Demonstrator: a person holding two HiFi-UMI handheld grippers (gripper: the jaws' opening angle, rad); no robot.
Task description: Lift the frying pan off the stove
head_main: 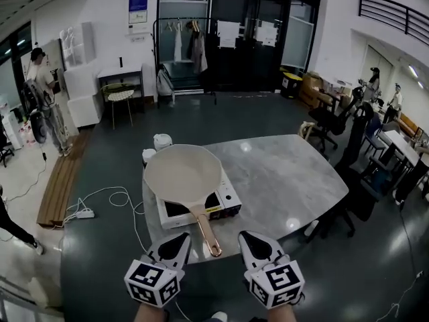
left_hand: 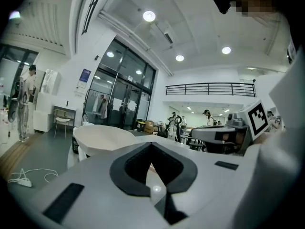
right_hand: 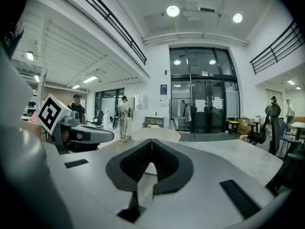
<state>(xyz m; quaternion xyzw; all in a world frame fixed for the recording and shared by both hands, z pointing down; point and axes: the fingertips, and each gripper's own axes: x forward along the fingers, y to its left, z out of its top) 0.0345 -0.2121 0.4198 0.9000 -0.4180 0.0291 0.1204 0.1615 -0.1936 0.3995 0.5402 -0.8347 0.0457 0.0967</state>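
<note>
A cream frying pan (head_main: 182, 174) sits on a small white portable stove (head_main: 230, 196) at the near left corner of the grey table (head_main: 288, 173). Its copper handle (head_main: 206, 234) points toward me, between my two grippers. My left gripper (head_main: 176, 242) hangs just left of the handle's end, jaws shut and empty. My right gripper (head_main: 253, 241) is just right of it, also shut with nothing held. In the left gripper view the pan (left_hand: 102, 136) shows ahead beyond the shut left gripper (left_hand: 151, 144). In the right gripper view the pan (right_hand: 156, 134) rises past the shut right gripper (right_hand: 151, 142).
A white kettle (head_main: 162, 141) and a small white cup (head_main: 149, 155) stand behind the stove. A power strip (head_main: 84, 214) with white cable lies on the floor at left. Office chairs (head_main: 328, 123) stand at the table's right. People stand far left and far right.
</note>
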